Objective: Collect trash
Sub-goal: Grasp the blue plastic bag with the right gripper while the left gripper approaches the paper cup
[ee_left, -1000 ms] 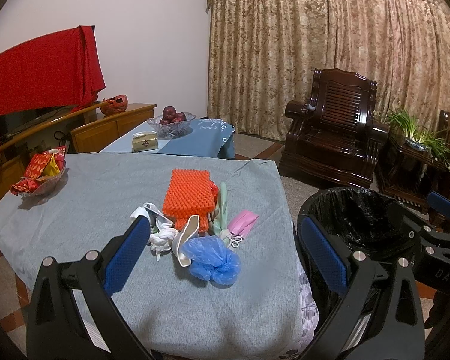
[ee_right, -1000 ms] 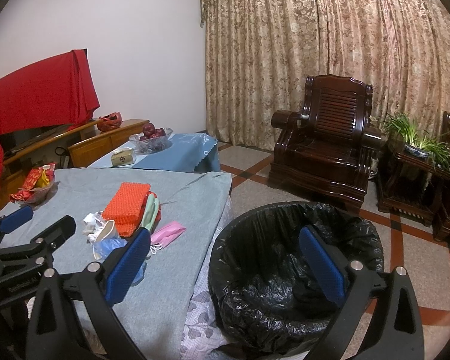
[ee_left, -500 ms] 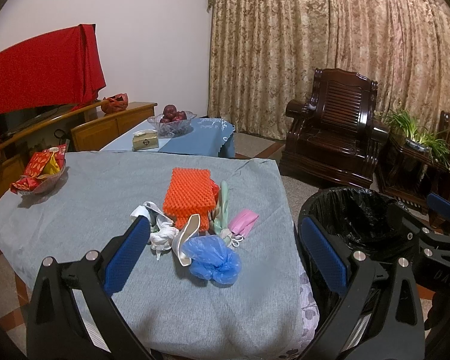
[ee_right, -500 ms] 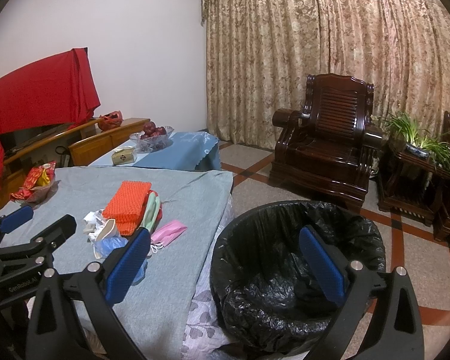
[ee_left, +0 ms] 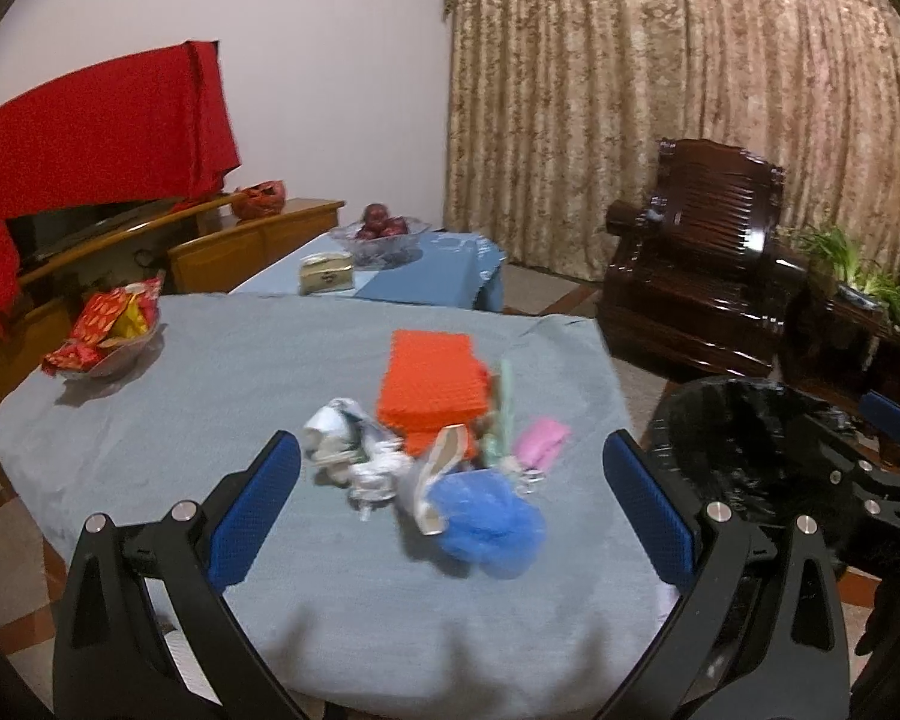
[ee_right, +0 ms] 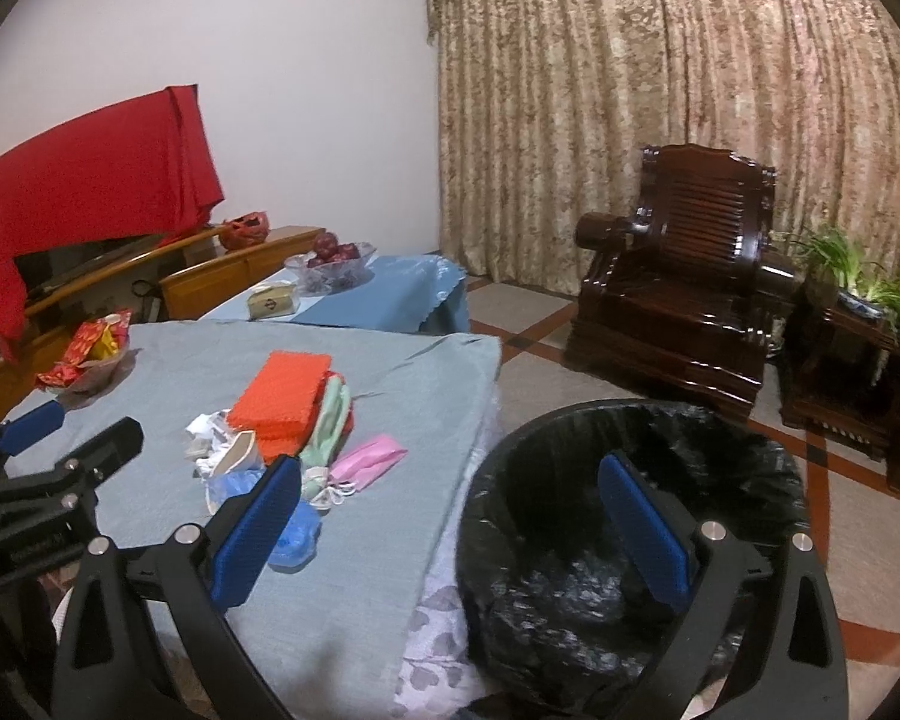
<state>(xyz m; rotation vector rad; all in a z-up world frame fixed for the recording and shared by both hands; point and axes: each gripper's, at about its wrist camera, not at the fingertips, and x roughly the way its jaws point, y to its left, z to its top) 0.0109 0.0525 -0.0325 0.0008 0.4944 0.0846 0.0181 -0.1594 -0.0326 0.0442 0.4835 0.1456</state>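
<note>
The blue-padded fingers point(ee_left: 257, 513) of the left gripper point(ee_left: 450, 513) are spread wide, nothing held between them, above the near edge of the grey-clothed table point(ee_left: 210, 420). Left of the trash pile, a snack bowl point(ee_left: 111, 339) is seen. At the pile, crumpled white paper point(ee_left: 354, 450), an orange sponge point(ee_left: 432, 381), a blue bag point(ee_left: 489, 525) and a pink mask point(ee_left: 543, 441) are clustered. Right of the pile, the right gripper point(ee_right: 450, 531) is held spread and empty over the black-lined bin point(ee_right: 630, 540).

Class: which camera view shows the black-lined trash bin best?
The right wrist view: the trash bin appears nearly whole there, with its round rim and black liner visible beside the table. The left wrist view catches only part of it at the right edge, behind the other hand-held gripper.
</note>
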